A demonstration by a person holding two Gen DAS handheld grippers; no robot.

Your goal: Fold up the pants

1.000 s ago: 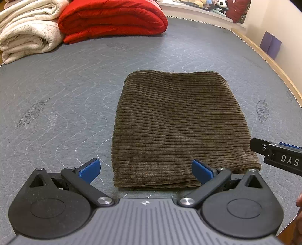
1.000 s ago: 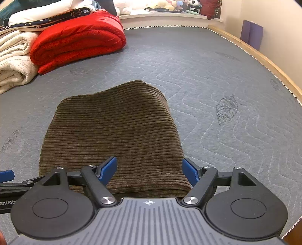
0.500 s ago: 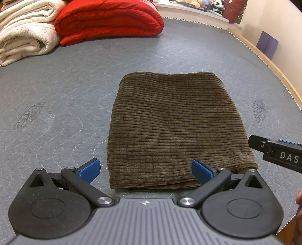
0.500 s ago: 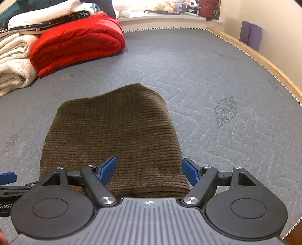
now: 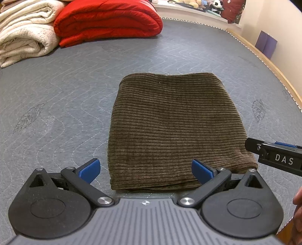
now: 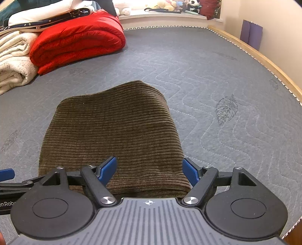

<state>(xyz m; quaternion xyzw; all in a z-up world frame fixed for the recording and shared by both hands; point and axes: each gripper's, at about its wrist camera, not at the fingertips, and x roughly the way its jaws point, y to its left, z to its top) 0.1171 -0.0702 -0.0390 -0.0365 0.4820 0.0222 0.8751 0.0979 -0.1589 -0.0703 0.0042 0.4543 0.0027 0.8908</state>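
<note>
The brown corduroy pants [image 5: 173, 128] lie folded into a flat rectangle on the grey quilted mattress [image 5: 56, 105]. My left gripper [image 5: 145, 170] is open at the bundle's near edge, one blue pad on either side of its left half, holding nothing. In the right wrist view the same pants [image 6: 113, 135] fill the middle, and my right gripper [image 6: 149, 171] is open over the near right corner, empty. The right gripper's black body [image 5: 277, 156] shows at the right edge of the left wrist view. The left gripper's tip [image 6: 6, 174] pokes in at the left of the right wrist view.
A folded red duvet [image 5: 107, 20] and rolled cream blankets [image 5: 22, 35] are stacked at the far left of the mattress. A wooden bed rail [image 6: 260, 56] runs along the right side. Soft toys [image 6: 175, 4] line a far ledge. A hand [image 5: 298, 196] shows at the right edge.
Both grippers have drawn back a little from the pants and tilted slightly; the folded bundle has not moved. Both stay open.
</note>
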